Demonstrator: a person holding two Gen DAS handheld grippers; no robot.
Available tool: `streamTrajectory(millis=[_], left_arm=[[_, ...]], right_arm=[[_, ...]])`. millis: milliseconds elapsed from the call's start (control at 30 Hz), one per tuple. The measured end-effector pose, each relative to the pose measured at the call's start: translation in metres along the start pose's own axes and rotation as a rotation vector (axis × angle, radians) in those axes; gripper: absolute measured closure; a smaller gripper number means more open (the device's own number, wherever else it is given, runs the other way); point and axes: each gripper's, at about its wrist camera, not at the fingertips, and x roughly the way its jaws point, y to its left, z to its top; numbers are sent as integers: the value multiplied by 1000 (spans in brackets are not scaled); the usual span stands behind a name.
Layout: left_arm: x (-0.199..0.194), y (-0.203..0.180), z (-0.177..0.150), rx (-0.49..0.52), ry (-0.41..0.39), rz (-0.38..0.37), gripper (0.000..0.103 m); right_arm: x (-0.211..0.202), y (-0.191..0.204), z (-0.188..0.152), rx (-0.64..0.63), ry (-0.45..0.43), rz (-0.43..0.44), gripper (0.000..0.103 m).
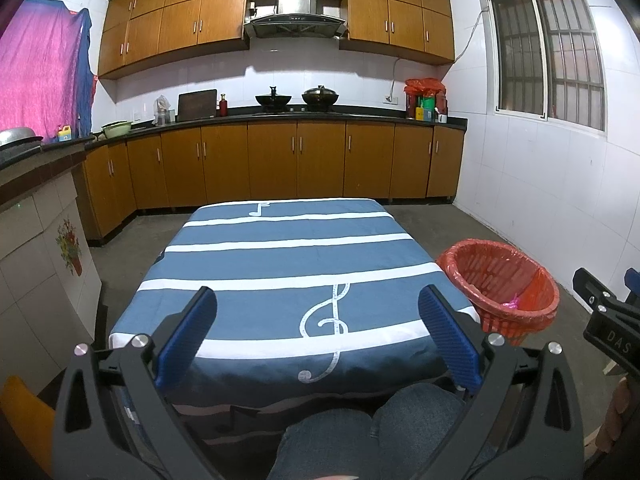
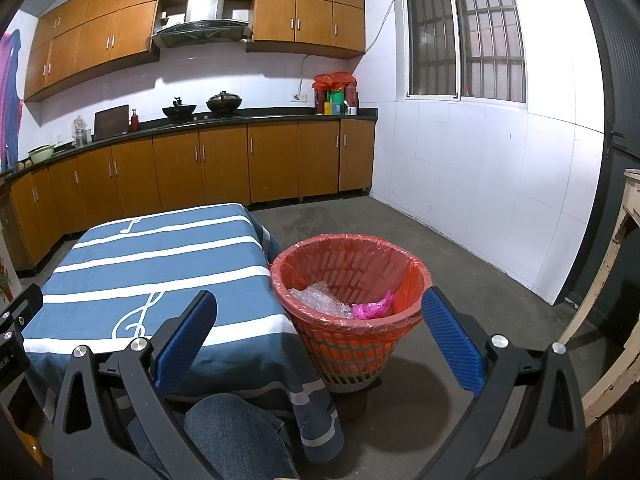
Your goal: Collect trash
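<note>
A red slotted bin [image 2: 352, 344] lined with a red bag stands on the floor right of the table; it also shows as the red bin [image 1: 500, 280] in the left wrist view. Inside lie clear bubble wrap [image 2: 320, 300] and a pink plastic scrap [image 2: 372, 308], the pink scrap [image 1: 511, 302] being just visible from the left. My left gripper [image 1: 318, 300] is open over the near part of the blue striped tablecloth [image 1: 280, 264], holding nothing. My right gripper [image 2: 320, 308] is open just short of the bin, level with its near rim, also holding nothing.
The table [image 2: 160, 264] shows only its cloth with music-note print. A person's knees in jeans [image 1: 372, 428] sit at its near edge. Brown cabinets [image 1: 280, 160] and a counter with pans line the far wall. A worn wooden frame [image 2: 616, 280] stands at the right.
</note>
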Motion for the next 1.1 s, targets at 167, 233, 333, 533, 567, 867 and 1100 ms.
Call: streamTrajectory(millis=[167,233,333,533,567,867,1100], left_arm=[[0,0,0,-1,0,0,4],[0,0,0,-1,1,2,4],[1,0,-1,-2,3,0,4],[3,-1,-3,-2,8,1,4],[4,-1,-3,-3,10,0,4],[8,0,-1,-4,16,1,4],[12,1,-2,-8,24,5,4]], right_arm=[[0,0,0,0,0,0,2],[0,0,0,0,0,0,2],[0,0,0,1,1,0,2],[0,0,0,1,1,1,2],[0,0,0,0,1,0,2],[0,0,0,1,3,0,2],[1,-1,0,1,4,0,2]])
